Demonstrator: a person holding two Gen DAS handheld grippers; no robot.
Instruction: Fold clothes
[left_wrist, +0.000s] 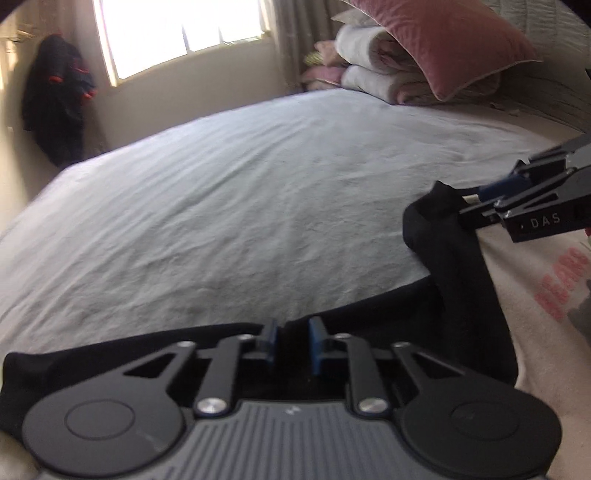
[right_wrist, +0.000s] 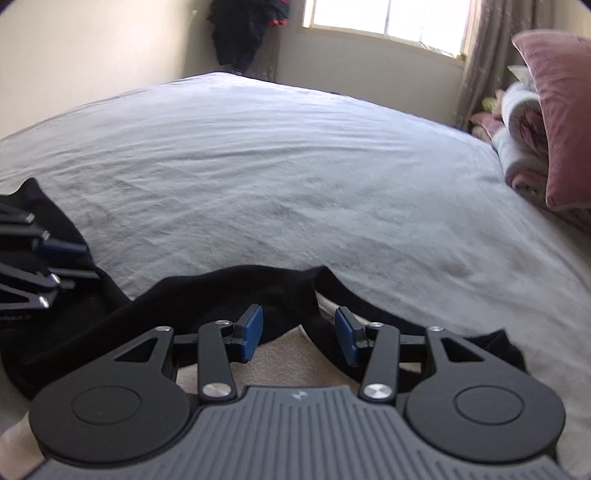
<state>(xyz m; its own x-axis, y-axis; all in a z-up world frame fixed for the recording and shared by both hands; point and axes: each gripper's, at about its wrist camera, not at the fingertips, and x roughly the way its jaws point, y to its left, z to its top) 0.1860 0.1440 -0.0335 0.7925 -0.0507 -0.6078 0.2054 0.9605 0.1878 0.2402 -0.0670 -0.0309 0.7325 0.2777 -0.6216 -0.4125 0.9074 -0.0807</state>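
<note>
1. Bedding in pale grey (left_wrist: 221, 206) is seen spread ahead of both claws, covering a wide bed that fills most of each view.
2. Beyond the bed, a bright window (right_wrist: 384, 18) is set in a cream wall, with a curtain (right_wrist: 484, 55) hung at its right side and dark clothes (left_wrist: 55, 99) hung in the corner to the left.
3. A pink pillow (left_wrist: 436, 48) is leaned on folded blankets (left_wrist: 376, 77) far ahead and to the right of the left gripper (left_wrist: 291, 345).
4. The left gripper's blue pads are drawn nearly together over the black sleeve (left_wrist: 110, 354); whether cloth is pinched cannot be told.
5. The right gripper (right_wrist: 299, 334) is held with its pads spread wide apart above the black neckline (right_wrist: 280, 295) of the garment, nothing being clasped.
6. Only in the left view is the cream front with pink lettering (left_wrist: 561, 284) shown, to that claw's right.
7. Only in the right view is a cream patch inside the collar (right_wrist: 280, 354) shown between the pads.
</note>
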